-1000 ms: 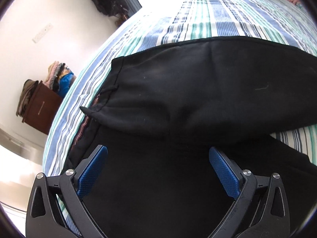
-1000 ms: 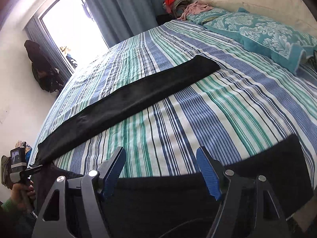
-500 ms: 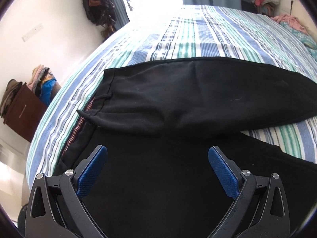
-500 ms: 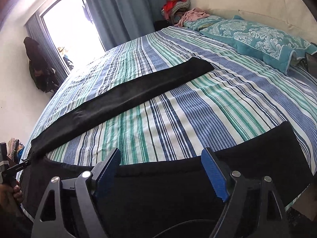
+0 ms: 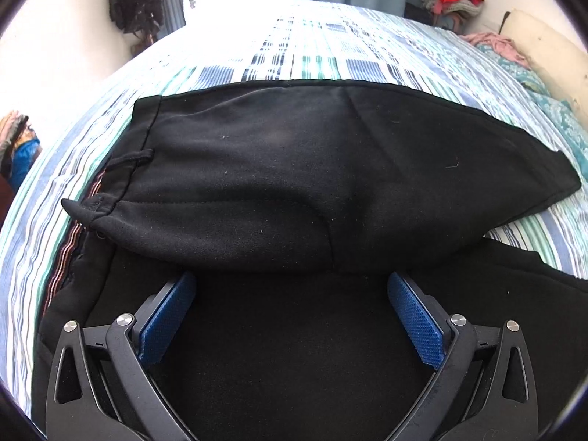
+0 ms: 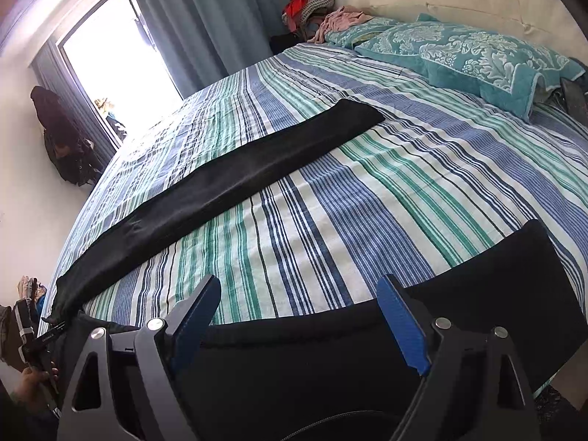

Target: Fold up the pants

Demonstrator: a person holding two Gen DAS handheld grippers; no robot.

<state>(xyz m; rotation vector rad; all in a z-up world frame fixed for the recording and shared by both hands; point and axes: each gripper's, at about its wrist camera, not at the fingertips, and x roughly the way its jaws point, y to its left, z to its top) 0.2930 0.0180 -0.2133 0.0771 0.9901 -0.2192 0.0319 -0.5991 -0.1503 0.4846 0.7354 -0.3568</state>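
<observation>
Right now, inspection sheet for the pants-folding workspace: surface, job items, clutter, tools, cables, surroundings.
Surface: blue, green and white striped bedsheet, lying smooth.
Job's things: black fabric pants spread on the sheet, legs splayed apart; far leg runs diagonally, near leg lies along the bed edge.
Clutter: teal patterned pillow and pink crumpled cloth at the head end.
Grippers: left tool open over the waist area, holding nothing; right tool open at the near leg, holding nothing.
Cables: thin dark cable below the right tool.
Surroundings: blue curtains, bright window.

Left gripper (image 5: 292, 307) jaws spread wide; right gripper (image 6: 299, 310) likewise
</observation>
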